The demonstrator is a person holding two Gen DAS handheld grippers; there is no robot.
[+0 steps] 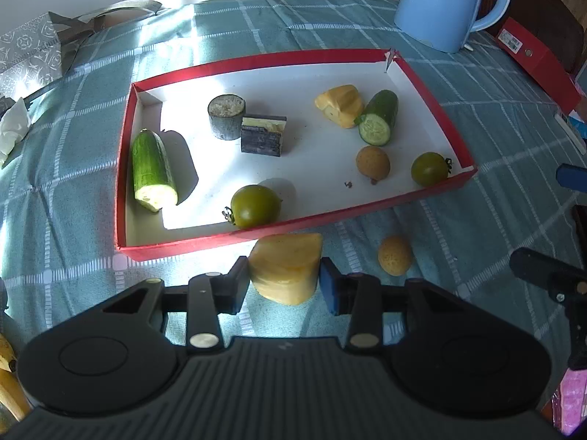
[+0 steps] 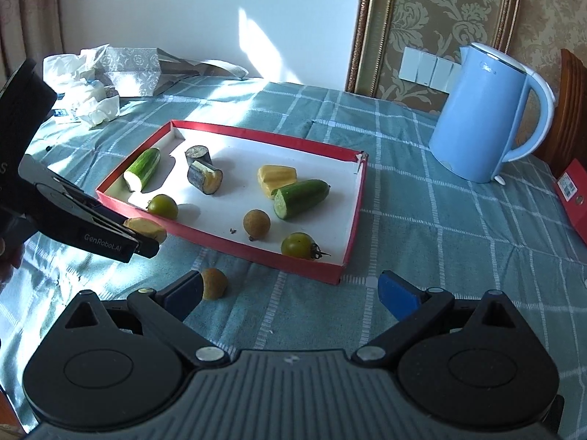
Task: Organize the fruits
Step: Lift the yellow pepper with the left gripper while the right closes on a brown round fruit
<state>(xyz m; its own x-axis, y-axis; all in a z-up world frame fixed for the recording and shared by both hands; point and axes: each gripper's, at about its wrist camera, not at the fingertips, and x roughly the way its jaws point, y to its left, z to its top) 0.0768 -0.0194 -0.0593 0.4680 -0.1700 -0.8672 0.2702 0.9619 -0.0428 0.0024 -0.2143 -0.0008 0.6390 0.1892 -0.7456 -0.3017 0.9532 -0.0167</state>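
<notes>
My left gripper (image 1: 284,280) is shut on a yellow fruit chunk (image 1: 286,266), held just in front of the red tray's near rim (image 1: 227,236); it also shows in the right wrist view (image 2: 146,228). The tray (image 2: 350,234) holds two cucumber halves (image 1: 152,170) (image 1: 379,117), two green tomatoes (image 1: 255,205) (image 1: 429,168), a yellow chunk (image 1: 341,104), two dark cut pieces (image 1: 226,115) (image 1: 263,135) and a brown longan (image 1: 372,163). A second longan (image 1: 395,259) lies on the cloth outside the tray. My right gripper (image 2: 290,293) is open, its left finger beside that longan (image 2: 214,283).
A blue kettle (image 2: 484,113) stands at the back right, with a red box (image 1: 535,58) beside it. Crumpled tissues and a patterned bag (image 2: 110,73) lie at the back left. Bananas (image 1: 9,377) show at the near left edge. A checked teal cloth (image 2: 440,242) covers the table.
</notes>
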